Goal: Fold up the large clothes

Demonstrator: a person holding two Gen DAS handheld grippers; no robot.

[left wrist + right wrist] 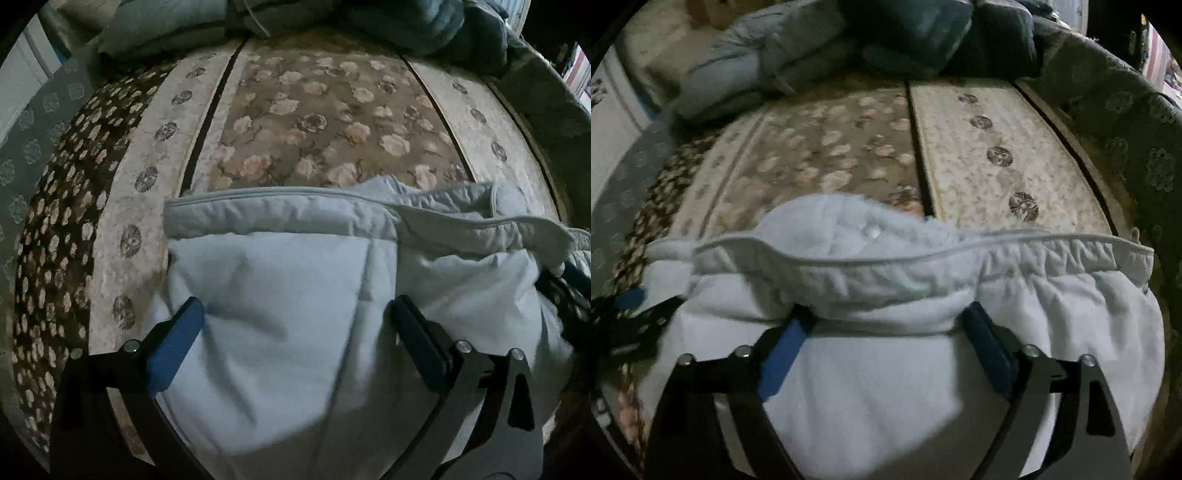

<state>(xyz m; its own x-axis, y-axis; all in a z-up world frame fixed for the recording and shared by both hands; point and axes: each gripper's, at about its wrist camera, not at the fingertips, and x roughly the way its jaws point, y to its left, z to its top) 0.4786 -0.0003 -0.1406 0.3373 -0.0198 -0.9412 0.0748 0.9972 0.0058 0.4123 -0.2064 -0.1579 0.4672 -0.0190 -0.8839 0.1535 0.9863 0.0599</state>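
A pale blue padded garment [280,295] lies on a floral patterned bedcover [325,110], near the front edge of the bed, with its piped, gathered hem [923,254] running left to right across the far side of the bundle. The left gripper [295,310] hangs over the left part of the garment, its jaws spread wide, the blue pads [177,343] apart with smooth cloth lying between them and nothing pinched. The right gripper [890,321] sits just near the hem, jaws likewise spread wide; the folded hem rises just beyond its fingertips, and the pads do not press on it. At the far end of the bed rests a heap of grey-blue bedding [820,44]. A dark patterned sheet [1126,147] drapes the right side.
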